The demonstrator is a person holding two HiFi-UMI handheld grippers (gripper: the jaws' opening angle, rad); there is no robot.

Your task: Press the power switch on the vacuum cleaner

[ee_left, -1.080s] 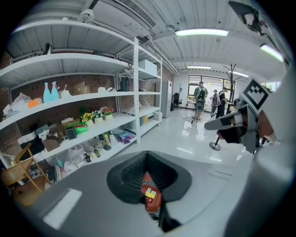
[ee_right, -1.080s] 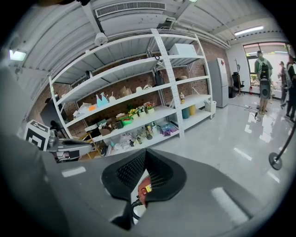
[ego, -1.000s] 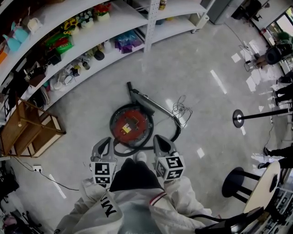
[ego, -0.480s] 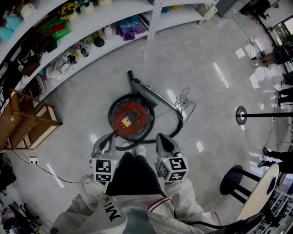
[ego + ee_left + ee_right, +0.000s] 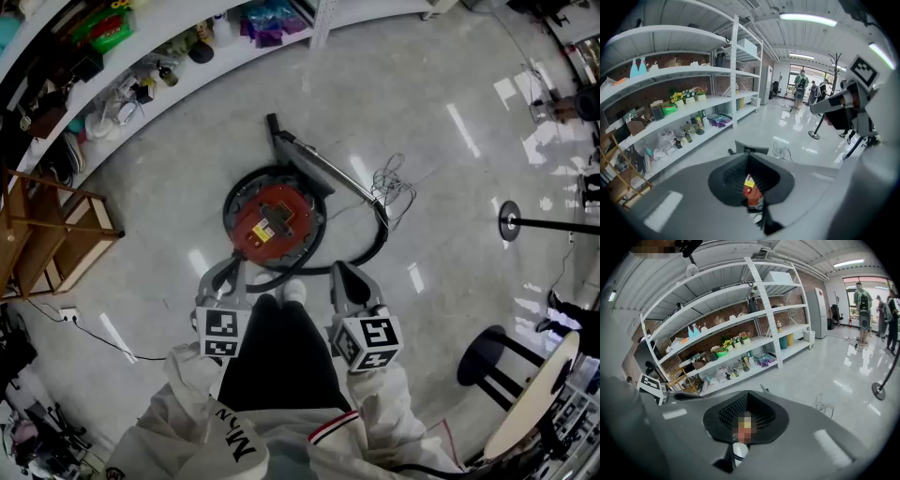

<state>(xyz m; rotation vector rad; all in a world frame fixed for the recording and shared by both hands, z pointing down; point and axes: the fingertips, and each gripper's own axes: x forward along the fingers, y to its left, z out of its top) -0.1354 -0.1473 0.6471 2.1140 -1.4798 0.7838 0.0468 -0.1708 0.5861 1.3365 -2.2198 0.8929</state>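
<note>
A round canister vacuum cleaner [image 5: 274, 223] with a red top and a yellow label stands on the grey floor just ahead of the person's feet. Its black hose [image 5: 370, 251] curls round the right side to a grey wand [image 5: 323, 169]. My left gripper [image 5: 228, 272] and right gripper [image 5: 344, 274] are held low by the person's legs, short of the vacuum, both shut and holding nothing. In the left gripper view the red top [image 5: 749, 190] shows through the hollow behind the closed jaws of the left gripper [image 5: 748, 153]. The right gripper [image 5: 747, 392] likewise stands shut.
White curved shelves [image 5: 141, 56] loaded with small goods run along the far left. A wooden rack [image 5: 47, 239] stands at the left. A loose cable [image 5: 398, 192] lies right of the wand. Black stools [image 5: 492, 361] and a round stand base [image 5: 511, 220] are at the right.
The view has tilted down and closed in on the vacuum, which now sits lower in the picture, nearer the feet. Both grippers stay shut beside the legs.
</note>
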